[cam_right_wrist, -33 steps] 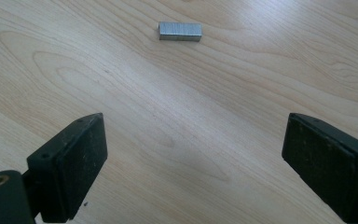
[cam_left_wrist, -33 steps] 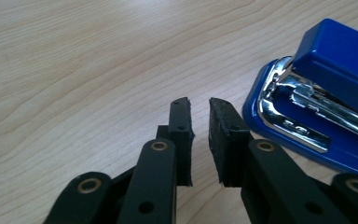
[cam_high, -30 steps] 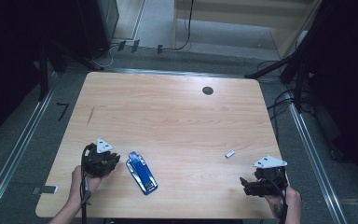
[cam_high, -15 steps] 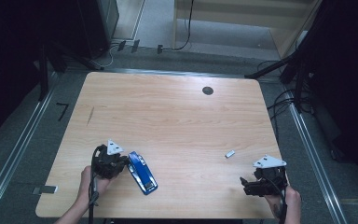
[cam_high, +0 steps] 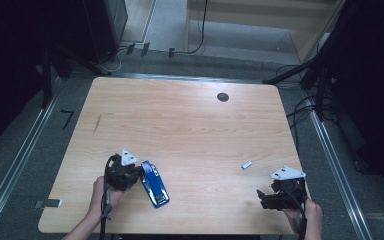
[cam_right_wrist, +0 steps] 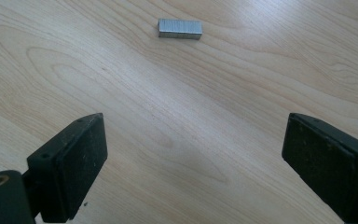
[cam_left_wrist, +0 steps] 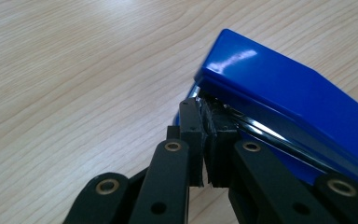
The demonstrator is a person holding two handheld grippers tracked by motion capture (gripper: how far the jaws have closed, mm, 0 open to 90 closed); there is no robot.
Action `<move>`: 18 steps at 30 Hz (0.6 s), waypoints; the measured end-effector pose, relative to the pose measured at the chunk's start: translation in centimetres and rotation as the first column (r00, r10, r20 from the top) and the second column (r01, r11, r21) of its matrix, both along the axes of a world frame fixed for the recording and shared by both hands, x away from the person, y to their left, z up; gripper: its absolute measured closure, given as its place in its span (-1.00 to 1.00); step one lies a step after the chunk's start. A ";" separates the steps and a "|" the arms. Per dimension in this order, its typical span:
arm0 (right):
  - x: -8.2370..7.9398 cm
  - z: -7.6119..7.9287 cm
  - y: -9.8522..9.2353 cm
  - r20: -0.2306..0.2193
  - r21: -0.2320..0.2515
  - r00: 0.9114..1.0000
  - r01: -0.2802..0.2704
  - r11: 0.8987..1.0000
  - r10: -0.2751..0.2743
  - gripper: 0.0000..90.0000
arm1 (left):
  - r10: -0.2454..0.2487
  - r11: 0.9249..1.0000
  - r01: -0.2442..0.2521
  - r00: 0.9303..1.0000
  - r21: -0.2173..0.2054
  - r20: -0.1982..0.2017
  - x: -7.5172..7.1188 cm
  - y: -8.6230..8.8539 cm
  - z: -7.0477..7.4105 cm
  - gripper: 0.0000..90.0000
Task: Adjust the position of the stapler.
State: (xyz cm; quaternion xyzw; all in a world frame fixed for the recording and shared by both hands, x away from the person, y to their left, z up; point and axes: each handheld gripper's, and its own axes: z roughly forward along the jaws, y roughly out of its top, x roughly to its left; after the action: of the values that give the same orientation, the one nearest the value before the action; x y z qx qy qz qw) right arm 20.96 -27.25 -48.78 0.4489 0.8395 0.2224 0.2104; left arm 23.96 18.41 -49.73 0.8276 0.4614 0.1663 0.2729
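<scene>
Though shut, left tool (cam_left_wrist: 207, 140) against stapler (cam_left_wrist: 284, 98)

Wood table (cam_high: 190, 125), round grommet hole (cam_high: 223, 97), floor cables (cam_high: 300, 107)

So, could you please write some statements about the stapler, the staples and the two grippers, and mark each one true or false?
1. The left gripper has its jaws closed, tips against the blue stapler. True.
2. The right gripper holds the strip of staples. False: its jaws stand wide open and the strip lies on the table ahead of them.
3. The stapler is red. False: it is blue.
4. The stapler lies beside the left gripper, near the table's front edge. True.
5. The staples are inside the stapler. False: the strip lies apart, nearer the right gripper.
</scene>
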 end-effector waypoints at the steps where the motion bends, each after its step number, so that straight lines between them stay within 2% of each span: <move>1: 0.0 0.0 0.0 0.000 -0.001 1.000 0.002 1.000 -0.002 -0.85 | -0.003 1.000 0.003 1.000 0.005 -0.001 0.0 -0.2 0.0 0.97; 9: 0.0 -0.1 0.1 0.001 -0.009 1.000 -0.002 1.000 0.002 -0.85 | -0.018 1.000 0.018 1.000 -0.010 0.004 0.3 -1.4 -0.1 0.97; 13: 0.0 -0.1 0.1 0.000 -0.012 1.000 -0.008 1.000 0.008 -0.85 | -0.017 1.000 0.017 1.000 0.001 0.003 0.4 -2.1 -0.1 1.00; 18: 0.0 -0.2 0.2 -0.003 -0.019 1.000 -0.015 1.000 0.015 -0.85 | -0.032 0.999 0.032 0.999 -0.021 -0.001 0.6 -2.7 -0.2 1.00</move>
State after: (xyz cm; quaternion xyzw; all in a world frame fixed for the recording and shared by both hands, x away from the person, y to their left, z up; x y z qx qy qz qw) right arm 20.99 -27.03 -49.01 0.4410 0.8451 0.2152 0.2121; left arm 24.53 15.66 -49.98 0.8321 0.4500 0.1567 0.2839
